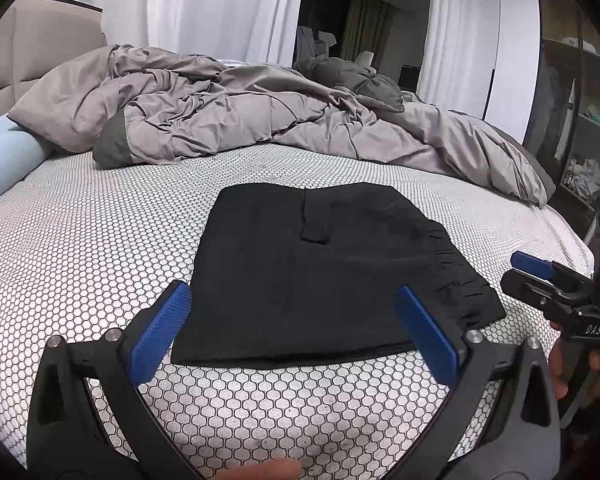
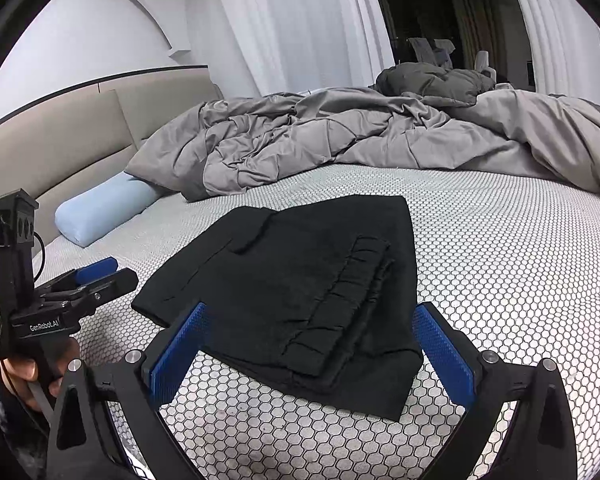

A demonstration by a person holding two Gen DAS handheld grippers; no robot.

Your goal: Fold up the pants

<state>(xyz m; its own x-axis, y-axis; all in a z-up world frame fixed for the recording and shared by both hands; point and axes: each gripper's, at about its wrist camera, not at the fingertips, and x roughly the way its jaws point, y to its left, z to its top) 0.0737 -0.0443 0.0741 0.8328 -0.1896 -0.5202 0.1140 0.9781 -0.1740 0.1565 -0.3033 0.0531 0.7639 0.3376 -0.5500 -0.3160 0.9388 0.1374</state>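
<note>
While pants (image 1: 300,276) lie folded flat on bed (image 1: 80,240), near front edge, L gripper (image 1: 296,320) is wide, holding nothing, just short of pants. R gripper (image 2: 312,344) also wide, empty, straddling near corner w/o contact.

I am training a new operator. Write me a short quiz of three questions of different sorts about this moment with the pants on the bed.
1. True or false: the left gripper is shut on the pants.
2. Multiple choice: the pants lie on A) the grey duvet, B) the patterned mattress, C) the blue pillow.
3. Fill in: the jaws of the right gripper are ____.

Key
1. False: its jaws stand wide apart and hold nothing.
2. B: the pants lie folded on the mattress, apart from the duvet and the pillow.
3. Open.
</note>
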